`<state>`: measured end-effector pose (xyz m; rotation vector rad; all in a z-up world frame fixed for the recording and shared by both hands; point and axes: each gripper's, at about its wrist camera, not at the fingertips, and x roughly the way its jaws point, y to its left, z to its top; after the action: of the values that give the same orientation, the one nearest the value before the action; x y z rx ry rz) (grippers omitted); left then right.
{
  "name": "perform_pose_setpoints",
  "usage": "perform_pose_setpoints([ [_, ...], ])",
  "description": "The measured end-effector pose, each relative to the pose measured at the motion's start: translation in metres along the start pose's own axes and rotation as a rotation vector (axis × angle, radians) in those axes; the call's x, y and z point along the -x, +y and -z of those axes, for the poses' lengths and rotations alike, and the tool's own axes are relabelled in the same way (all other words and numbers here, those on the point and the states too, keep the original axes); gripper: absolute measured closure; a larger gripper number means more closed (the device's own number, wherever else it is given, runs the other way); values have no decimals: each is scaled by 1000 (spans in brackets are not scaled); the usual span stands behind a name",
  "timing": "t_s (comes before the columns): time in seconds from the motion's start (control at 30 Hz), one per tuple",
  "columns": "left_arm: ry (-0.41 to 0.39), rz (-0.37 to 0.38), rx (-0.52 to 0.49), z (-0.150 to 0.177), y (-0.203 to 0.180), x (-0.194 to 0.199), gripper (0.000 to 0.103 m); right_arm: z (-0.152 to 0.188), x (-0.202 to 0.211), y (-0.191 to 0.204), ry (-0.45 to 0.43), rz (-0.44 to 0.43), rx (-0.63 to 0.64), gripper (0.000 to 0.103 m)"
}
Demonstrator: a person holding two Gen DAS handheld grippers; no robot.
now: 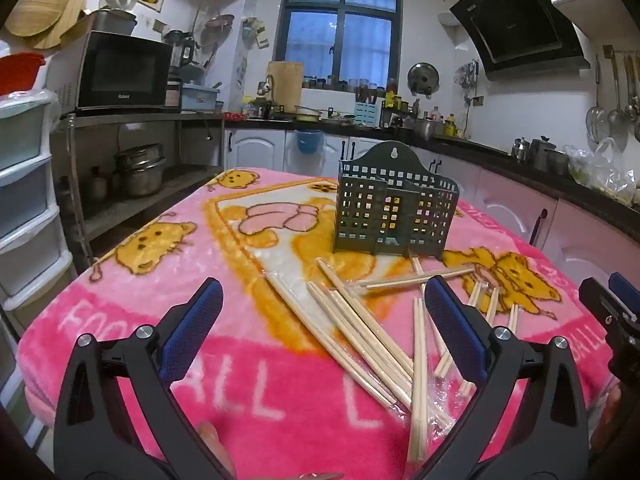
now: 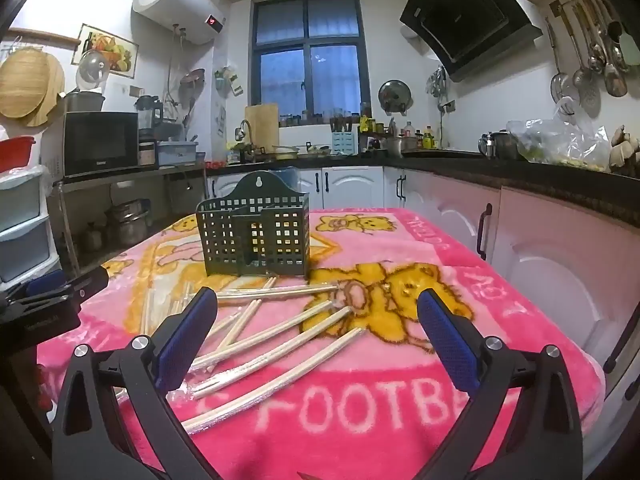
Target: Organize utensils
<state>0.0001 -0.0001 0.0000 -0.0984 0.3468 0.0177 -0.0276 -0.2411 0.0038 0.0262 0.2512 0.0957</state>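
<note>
Wooden chopsticks (image 1: 360, 332) lie scattered just before the green holder (image 1: 394, 216) on a pink blanket (image 1: 120, 308); kitchen counter (image 2: 520, 172) behind the holder; left gripper (image 1: 324, 304) and right gripper (image 2: 316, 312) gape wide, empty, above the chopsticks.

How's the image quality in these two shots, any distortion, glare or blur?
Left wrist view: strong fisheye bending, dark corners, glare on the plastic wrap around the chopsticks, and the blanket text looks soft. Right wrist view: same bending, the counter edge curves, the holder is sharp, and the window is dim blue.
</note>
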Motion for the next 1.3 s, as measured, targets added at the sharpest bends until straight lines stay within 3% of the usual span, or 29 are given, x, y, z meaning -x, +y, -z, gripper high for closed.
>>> perform_pose_setpoints([
  [1.3, -3, 0, -2, 0, -1, 0, 10, 4, -4, -2, 9, 5, -11, 6],
])
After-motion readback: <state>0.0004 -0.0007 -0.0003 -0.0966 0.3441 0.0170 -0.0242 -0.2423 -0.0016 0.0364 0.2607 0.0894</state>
